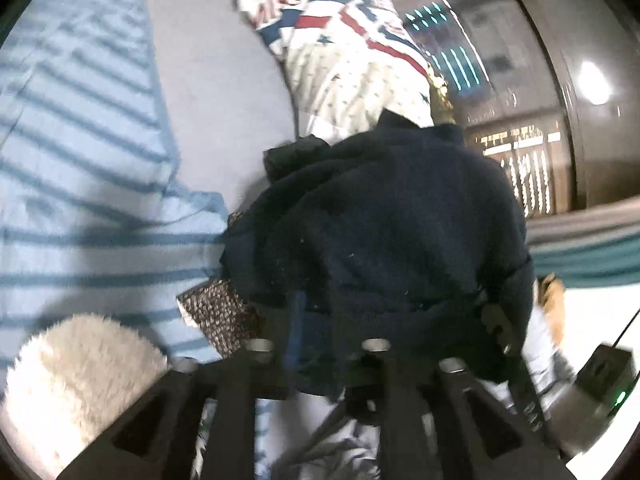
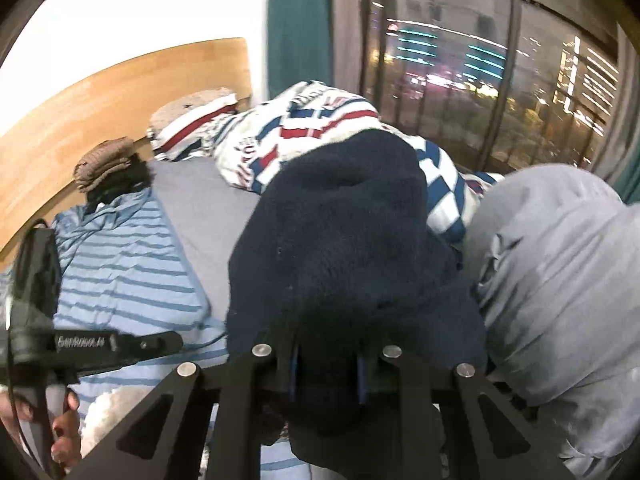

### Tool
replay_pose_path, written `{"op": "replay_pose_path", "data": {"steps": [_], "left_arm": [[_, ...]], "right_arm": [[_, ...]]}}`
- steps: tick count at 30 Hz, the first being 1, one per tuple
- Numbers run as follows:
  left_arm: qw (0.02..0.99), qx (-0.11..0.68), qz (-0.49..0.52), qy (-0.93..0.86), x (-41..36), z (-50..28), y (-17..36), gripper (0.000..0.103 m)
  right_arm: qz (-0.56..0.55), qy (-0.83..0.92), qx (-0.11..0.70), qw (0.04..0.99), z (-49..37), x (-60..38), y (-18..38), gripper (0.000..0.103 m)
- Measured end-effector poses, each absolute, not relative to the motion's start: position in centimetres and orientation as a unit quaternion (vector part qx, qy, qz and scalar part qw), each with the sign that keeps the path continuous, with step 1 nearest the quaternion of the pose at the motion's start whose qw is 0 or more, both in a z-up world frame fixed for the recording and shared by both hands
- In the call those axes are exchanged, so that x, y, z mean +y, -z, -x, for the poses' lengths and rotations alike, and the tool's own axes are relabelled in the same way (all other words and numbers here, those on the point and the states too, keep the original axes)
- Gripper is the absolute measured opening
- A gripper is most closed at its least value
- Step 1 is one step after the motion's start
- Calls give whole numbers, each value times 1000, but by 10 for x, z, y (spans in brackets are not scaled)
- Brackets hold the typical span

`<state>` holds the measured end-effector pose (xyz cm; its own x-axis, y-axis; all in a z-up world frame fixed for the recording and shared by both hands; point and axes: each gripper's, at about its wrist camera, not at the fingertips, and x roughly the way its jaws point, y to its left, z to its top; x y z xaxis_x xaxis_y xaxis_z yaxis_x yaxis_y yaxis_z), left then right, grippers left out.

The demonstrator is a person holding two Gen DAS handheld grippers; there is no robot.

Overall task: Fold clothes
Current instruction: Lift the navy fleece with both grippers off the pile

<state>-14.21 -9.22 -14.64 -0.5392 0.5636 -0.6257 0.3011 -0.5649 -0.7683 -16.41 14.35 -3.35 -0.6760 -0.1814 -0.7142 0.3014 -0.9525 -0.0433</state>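
Navy fleece garment (image 2: 340,240) hangs bunched beside open grey sheet (image 2: 200,208).

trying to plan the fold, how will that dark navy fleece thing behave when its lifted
The navy fleece garment probably goes floppy: it already slumps in soft folds over the right gripper. Its thick, fuzzy pile suggests it is bulky but light, and likely grippy, not slippery. It drapes over the left gripper too, so expect sagging between grips.
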Motion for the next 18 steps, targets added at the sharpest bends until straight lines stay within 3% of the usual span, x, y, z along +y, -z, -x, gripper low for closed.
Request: {"op": "replay_pose_path", "data": {"steps": [1,2,6,11,12,13,14,18], "left_arm": [[89,-474,465,-742,-97,139,146,40],[95,-486,455,-740,-101,135,143,43],[124,-498,419,-749,-110,123,121,46],[155,-483,398,-764,-109,111,104,62],[154,-480,399,-766,-108,109,104,62],[151,-476,404,-766,-107,109,105,62],[148,-470,413,-766,-105,109,108,62],[107,-457,455,-757,-102,116,131,60]], "right_arm": [[-378,911,82,141,160,139,32,22],[-377,910,84,149,157,136,31,22],[-378,901,92,194,141,115,35,22],[-389,869,110,286,117,76,48,21],[-391,858,112,312,112,68,50,17],[-394,847,118,336,105,60,54,4],[-397,836,134,355,97,50,57,1],[-398,806,236,370,69,22,76,1]]}}
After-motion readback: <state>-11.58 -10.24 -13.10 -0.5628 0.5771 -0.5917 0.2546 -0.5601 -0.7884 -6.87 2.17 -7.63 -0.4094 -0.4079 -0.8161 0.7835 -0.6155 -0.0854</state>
